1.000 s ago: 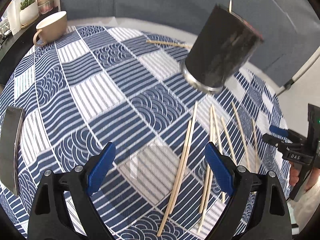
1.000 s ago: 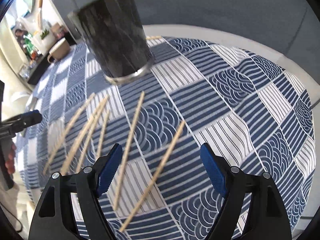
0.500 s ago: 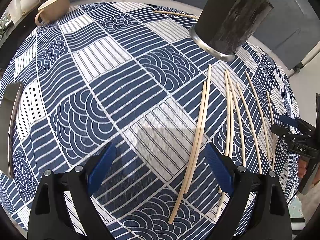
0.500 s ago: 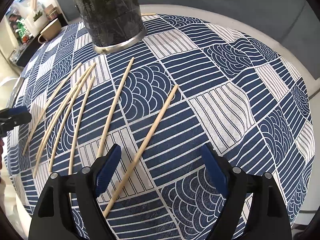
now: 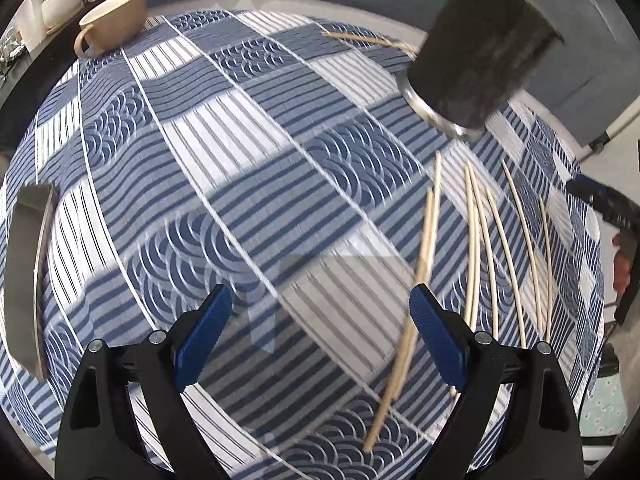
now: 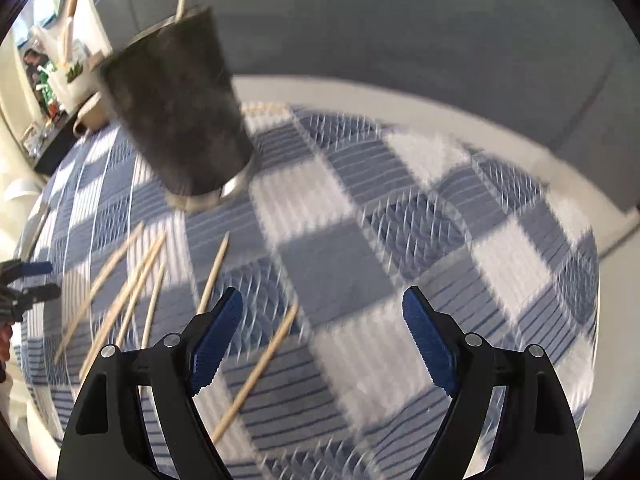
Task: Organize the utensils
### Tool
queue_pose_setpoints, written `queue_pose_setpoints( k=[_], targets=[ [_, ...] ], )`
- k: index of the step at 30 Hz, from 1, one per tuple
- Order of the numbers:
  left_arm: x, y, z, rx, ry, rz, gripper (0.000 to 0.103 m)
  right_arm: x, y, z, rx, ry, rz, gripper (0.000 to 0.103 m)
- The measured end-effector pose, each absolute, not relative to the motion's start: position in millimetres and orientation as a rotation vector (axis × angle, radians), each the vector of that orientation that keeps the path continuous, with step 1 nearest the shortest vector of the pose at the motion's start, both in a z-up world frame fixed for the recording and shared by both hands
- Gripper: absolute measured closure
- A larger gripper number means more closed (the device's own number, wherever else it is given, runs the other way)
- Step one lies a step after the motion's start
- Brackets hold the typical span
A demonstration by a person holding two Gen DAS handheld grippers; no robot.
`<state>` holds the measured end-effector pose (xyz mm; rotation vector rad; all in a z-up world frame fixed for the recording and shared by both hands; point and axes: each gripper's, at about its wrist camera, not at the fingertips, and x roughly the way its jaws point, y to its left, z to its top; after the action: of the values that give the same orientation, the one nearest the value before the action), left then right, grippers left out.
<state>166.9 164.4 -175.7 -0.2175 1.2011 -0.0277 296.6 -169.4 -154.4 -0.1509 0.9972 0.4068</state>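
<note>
Chopsticks lie scattered on our worktop beside the dark holder; both our left tongs and right tongs are spread, empty.

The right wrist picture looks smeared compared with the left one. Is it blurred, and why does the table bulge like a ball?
Right wrist view: heavy motion blur smears the tablecloth and the dark holder. Left wrist view: milder blur, the chopsticks still distinct. Both views: the fisheye lens bends the flat table into a dome.

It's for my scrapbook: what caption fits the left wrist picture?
Open left gripper above chopsticks scattered on a blue checked cloth, near a dark holder and a mug.
</note>
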Motion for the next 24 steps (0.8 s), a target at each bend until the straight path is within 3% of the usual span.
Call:
queue_pose_setpoints(
  k=[14,24],
  targets=[
    [257.9,203.2,-173.3,-0.186,1.177,-0.029,0.014,458.9,-102.9,-156.1,-0.386,0.925,0.639,0.036],
    [304.2,207.7,-184.7,-0.209,1.159,-0.054,0.014,510.3,-41.4,-178.2,-0.518,0.921,0.883,0.047]
  ],
)
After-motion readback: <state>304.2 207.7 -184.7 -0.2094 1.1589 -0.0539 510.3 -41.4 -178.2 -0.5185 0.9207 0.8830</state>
